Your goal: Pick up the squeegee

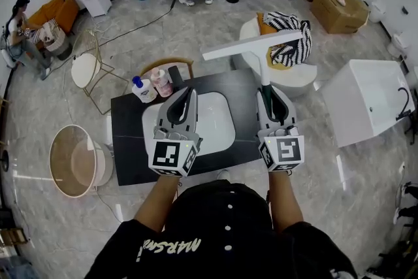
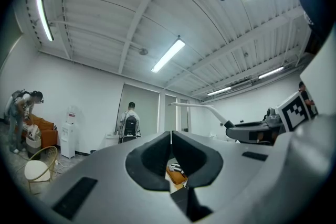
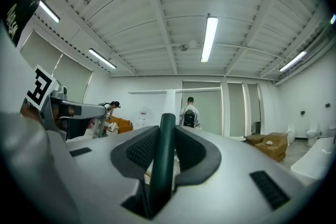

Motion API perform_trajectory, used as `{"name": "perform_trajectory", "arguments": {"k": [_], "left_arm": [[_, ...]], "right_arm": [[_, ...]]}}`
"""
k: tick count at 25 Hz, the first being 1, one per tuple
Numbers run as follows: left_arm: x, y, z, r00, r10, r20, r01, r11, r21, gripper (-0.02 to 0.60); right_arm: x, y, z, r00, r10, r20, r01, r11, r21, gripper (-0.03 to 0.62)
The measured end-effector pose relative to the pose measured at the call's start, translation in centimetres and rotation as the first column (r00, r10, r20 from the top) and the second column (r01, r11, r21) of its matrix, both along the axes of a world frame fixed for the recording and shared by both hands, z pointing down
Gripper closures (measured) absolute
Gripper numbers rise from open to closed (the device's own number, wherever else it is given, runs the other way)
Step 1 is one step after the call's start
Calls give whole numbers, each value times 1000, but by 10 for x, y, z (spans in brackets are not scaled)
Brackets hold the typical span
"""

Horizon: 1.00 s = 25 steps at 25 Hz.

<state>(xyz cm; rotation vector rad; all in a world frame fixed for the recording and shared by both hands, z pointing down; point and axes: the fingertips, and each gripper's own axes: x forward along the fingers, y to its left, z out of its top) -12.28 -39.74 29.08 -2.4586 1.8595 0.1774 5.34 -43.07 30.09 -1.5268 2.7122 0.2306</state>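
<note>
Head view: the right gripper [image 1: 269, 95] has the squeegee [image 1: 251, 46] by its dark green handle. The white blade is up in the air, tilted, above the far right corner of the black table [image 1: 130, 140], clear of the white basin [image 1: 212, 124] and touching nothing else.

Right gripper view: the jaws are part-way closed, both pads clamped on the green handle [image 3: 164, 155], which runs up between them. How far along the handle the pads bite is hard to judge through the lens distortion; probably near its lower end.

Left gripper [image 1: 188, 96]: jaws closed tip to tip and empty. The left gripper view shows only background through the gap behind the tips. It hangs over the basin, well apart from the squeegee.

Step in hand: the lift. The squeegee is already gripped and off the table, which is what the task sentence asks for, so pick-up looks done or all but done.

What any further move calls for: a firm clamp. The long blade sits far out from the pads and could lever the handle round in the grip, so wrist level, no fast swings. The two bottles [image 1: 147, 87] at the table's back edge are not in the way.
</note>
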Motion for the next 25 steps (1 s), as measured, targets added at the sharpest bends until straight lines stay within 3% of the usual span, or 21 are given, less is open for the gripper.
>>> {"name": "perform_trajectory", "arguments": {"k": [25], "left_arm": [[2, -2, 2, 1000, 0, 2, 0, 1000, -9, 563]], "right_arm": [[-8, -2, 2, 1000, -19, -13, 19, 1000, 0, 505]]}}
